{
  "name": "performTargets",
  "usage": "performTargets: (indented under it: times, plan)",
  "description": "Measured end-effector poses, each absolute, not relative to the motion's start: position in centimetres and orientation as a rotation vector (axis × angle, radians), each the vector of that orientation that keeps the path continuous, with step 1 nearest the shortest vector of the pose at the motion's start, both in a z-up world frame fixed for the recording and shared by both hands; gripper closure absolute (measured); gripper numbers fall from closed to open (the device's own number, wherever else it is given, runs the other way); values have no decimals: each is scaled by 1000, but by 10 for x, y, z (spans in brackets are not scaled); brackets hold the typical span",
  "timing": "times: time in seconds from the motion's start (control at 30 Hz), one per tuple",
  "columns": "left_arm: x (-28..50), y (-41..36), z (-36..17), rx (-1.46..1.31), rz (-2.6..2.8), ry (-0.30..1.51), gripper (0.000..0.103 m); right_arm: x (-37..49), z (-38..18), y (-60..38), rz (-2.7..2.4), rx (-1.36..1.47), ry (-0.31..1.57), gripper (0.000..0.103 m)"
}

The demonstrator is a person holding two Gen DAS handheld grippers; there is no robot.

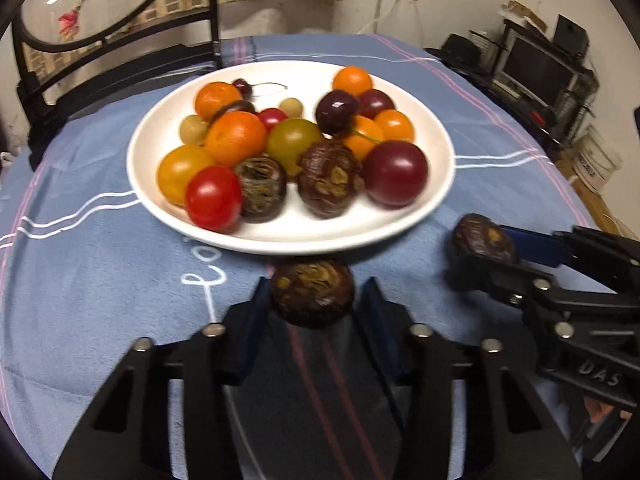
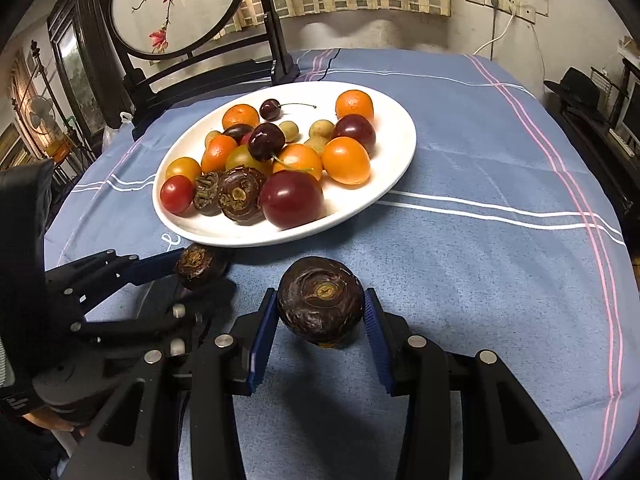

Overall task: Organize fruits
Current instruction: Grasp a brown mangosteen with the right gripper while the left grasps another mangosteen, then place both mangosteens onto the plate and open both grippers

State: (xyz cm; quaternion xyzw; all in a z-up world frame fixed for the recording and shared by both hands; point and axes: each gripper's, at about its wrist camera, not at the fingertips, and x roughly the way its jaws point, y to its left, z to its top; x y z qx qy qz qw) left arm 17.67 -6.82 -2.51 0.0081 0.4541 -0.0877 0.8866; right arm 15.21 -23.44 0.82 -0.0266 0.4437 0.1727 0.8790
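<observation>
A white plate (image 1: 434, 200) (image 2: 400, 152) on the blue tablecloth holds several fruits: oranges, cherries, red and dark tomatoes, and two brown water chestnuts (image 1: 330, 178). My left gripper (image 1: 314, 300) is shut on a dark water chestnut (image 1: 312, 292) just in front of the plate; it also shows in the right wrist view (image 2: 198, 266). My right gripper (image 2: 322, 308) is shut on another water chestnut (image 2: 320, 300), to the right of the left one and in front of the plate; it shows in the left wrist view (image 1: 482, 240).
A dark wooden stand with a round embroidered screen (image 2: 176, 4) stands at the table's back left. Shelves with electronics (image 1: 536, 68) are off the table to the right. Bare blue cloth (image 2: 500, 264) lies right of the plate.
</observation>
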Motion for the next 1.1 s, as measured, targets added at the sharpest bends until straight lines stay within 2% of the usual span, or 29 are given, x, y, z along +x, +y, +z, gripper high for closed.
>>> performTargets:
  times: [0.27, 0.43, 0.63, 0.97, 1.0, 1.03, 1.1]
  plan:
    - [153, -50, -11, -4, -245, 920, 62, 150, 14, -236, 366, -48, 912, 59]
    - [145, -49, 21, 8, -277, 837, 62, 140, 30, -235, 431, 6, 829, 60]
    - [171, -39, 46, -48, -234, 786, 62, 148, 45, -234, 431, 71, 773, 60]
    - [228, -22, 45, -57, -83, 784, 61, 217, 60, -212, 388, 103, 754, 59]
    - [232, -20, 42, -64, -66, 792, 57, 224, 57, -211, 377, 126, 749, 55]
    - [236, -18, 38, -81, -50, 802, 49, 229, 54, -212, 377, 159, 744, 39]
    - [234, -15, 35, -105, -34, 798, 38, 232, 49, -218, 381, 219, 740, 36]
